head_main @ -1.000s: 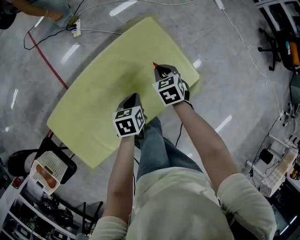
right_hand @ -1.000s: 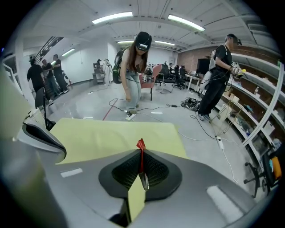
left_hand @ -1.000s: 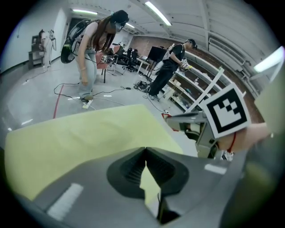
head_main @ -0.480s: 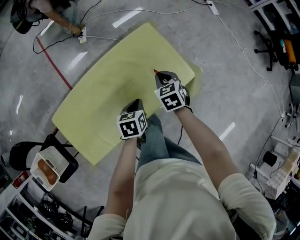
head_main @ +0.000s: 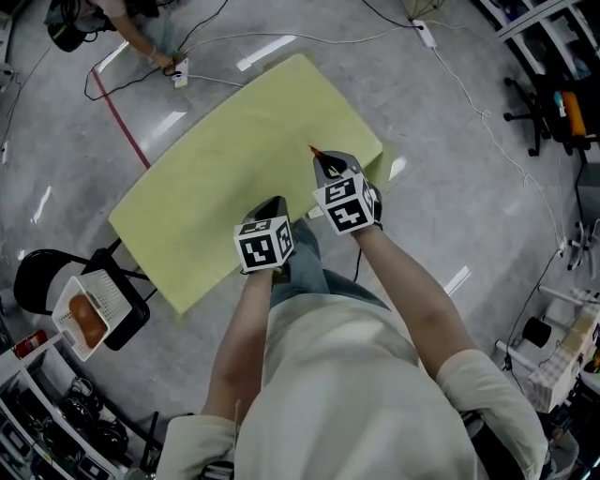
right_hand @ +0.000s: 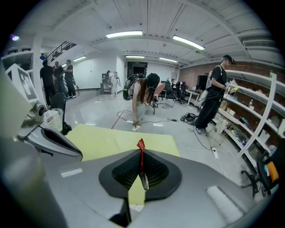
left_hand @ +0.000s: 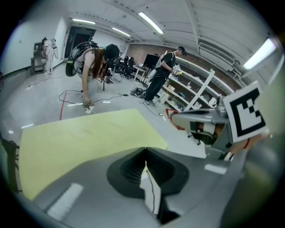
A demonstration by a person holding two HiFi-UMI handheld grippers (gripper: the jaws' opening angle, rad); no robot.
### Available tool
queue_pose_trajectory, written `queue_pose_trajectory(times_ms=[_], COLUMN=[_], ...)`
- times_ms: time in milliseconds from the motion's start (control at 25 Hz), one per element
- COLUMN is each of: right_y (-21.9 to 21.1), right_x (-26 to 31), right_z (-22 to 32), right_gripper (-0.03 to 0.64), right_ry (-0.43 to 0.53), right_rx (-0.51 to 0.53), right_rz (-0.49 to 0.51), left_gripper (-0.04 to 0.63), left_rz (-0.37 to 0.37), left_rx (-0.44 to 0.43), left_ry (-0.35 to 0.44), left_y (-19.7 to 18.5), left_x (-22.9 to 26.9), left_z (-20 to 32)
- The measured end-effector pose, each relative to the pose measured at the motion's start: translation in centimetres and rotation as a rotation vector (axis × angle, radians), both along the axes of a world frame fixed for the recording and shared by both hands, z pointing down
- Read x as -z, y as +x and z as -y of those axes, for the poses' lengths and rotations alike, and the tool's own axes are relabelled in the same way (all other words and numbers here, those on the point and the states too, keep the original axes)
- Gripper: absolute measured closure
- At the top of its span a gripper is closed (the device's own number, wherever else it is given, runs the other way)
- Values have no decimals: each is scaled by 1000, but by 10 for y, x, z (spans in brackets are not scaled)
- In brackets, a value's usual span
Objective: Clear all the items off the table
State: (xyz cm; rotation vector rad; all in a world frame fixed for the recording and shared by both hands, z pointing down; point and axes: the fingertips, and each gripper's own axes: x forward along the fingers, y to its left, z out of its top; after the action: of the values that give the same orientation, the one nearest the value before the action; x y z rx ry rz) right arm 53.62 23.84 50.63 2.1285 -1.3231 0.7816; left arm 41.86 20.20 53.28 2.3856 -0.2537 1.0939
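Note:
The yellow-green table [head_main: 225, 159] has a bare top in the head view. My right gripper [head_main: 319, 159] hangs over the table's near right part, shut on a thin red strip [head_main: 312, 150] whose tip pokes out past the jaws. The right gripper view shows that red strip [right_hand: 141, 145] pinched upright between the closed jaws of my right gripper [right_hand: 141, 151], with the table [right_hand: 102, 140] beyond. My left gripper [head_main: 275, 202] is by the table's near edge, and in its own view my left gripper [left_hand: 145, 152] is shut with nothing between the jaws.
A black chair [head_main: 37, 277] and a white basket [head_main: 89, 314] with something orange in it stand at the lower left. A person [head_main: 141, 28] crouches by a power strip [head_main: 178, 67] beyond the table. Cables and a red floor line [head_main: 122, 122] cross the floor. Shelves [right_hand: 258, 111] line the right wall.
Both grippers have lifted off the table top and drawn back toward its near edge. The right one still holds the red strip. The head view has shifted, so the table looks smaller.

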Motion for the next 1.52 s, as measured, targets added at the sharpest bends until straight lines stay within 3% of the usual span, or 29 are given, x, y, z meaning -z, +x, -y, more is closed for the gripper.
queue_pose_trajectory(times_ms=[680, 1080, 1520], right_y=[-94, -147, -217], right_x=[66, 78, 76], right_z=[-45, -47, 16], right_gripper=[607, 607, 607], right_ry=[122, 135, 147], right_rx=[77, 174, 384], right_rz=[-71, -43, -12], left_gripper=[586, 586, 586], left_rz=[-87, -105, -92], left_rx=[8, 127, 339], left_ry=[109, 118, 131], left_y=[-76, -127, -205], left_x=[59, 79, 81], left_z=[-34, -35, 8])
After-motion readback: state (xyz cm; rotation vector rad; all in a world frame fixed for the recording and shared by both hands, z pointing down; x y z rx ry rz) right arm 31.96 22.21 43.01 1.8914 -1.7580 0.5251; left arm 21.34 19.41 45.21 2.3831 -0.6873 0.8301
